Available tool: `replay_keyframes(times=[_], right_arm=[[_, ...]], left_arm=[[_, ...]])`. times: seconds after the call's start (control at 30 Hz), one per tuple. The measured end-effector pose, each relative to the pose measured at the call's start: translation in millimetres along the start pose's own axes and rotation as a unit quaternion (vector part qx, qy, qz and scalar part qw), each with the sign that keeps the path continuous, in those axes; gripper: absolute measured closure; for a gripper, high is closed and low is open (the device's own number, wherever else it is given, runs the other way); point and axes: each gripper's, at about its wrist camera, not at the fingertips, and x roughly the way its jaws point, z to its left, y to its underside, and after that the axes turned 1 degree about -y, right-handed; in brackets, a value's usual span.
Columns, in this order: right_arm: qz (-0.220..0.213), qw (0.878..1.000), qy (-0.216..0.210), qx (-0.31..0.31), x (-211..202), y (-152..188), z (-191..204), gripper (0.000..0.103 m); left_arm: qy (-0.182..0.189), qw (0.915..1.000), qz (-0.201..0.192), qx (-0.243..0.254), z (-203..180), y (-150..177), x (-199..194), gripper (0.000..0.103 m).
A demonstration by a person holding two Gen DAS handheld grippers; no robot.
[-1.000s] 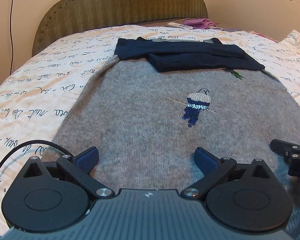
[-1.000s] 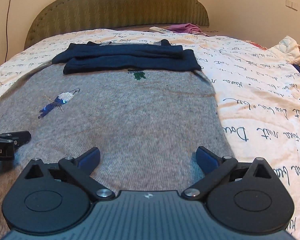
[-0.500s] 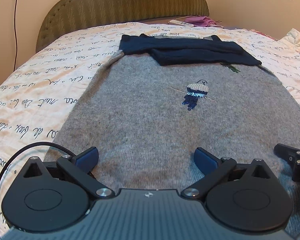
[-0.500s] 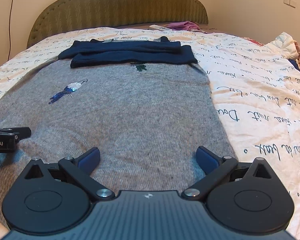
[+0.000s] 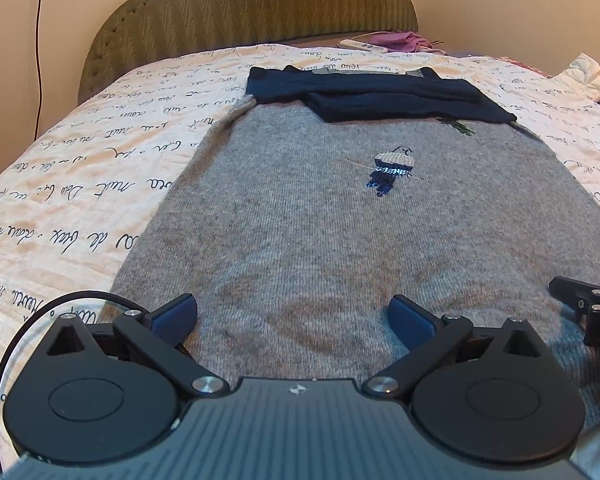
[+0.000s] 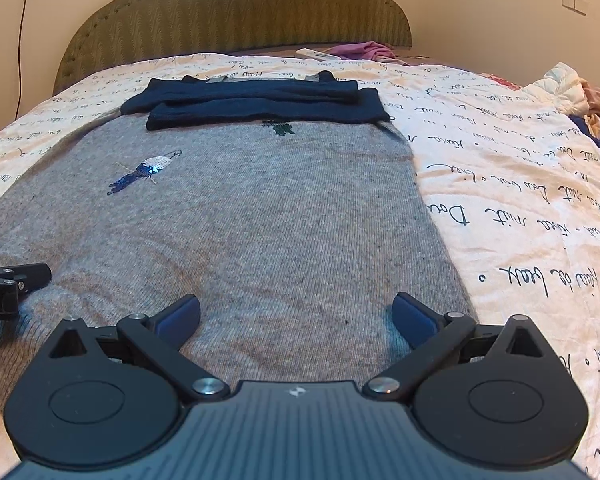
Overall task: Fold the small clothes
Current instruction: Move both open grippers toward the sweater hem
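A grey knitted sweater (image 5: 340,240) (image 6: 260,220) lies flat on the bed, with a sequin bird motif (image 5: 392,168) (image 6: 146,172) on it. Its navy sleeves (image 5: 380,94) (image 6: 260,102) are folded across the far end. My left gripper (image 5: 294,316) hovers open over the sweater's near left part, nothing between its fingers. My right gripper (image 6: 296,316) is open over the near right part, close to the sweater's right edge. Each gripper's black fingers show at the side of the other's view, the right one (image 5: 580,300) and the left one (image 6: 16,280).
The bedspread (image 5: 100,168) (image 6: 520,200) is cream with black script. A green padded headboard (image 5: 252,4) stands behind. A white remote (image 6: 316,54) and pink cloth (image 6: 364,50) lie near it. More clothes (image 6: 580,96) are piled at the right edge.
Both grippers have drawn back towards the sweater's near hem and risen a little, so the sweater looks farther off. Both stayed open.
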Motion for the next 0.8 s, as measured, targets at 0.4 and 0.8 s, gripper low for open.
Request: replay_keyframes(times=[0.4,0.8], right_arm=[[0.003,1.000,0.000,-0.013,-22.4,20.3,4.3,0.000],[-0.032,0.998,-0.040,-0.020,-59.4,33.5,-13.8,0.000]], left_arm=[[0.006,1.0000,-0.004,0.000,13.2,23.5,-24.2,0.001],[0.018,0.9991,-0.035,-0.017,41.2,26.6,-53.5,0.000]])
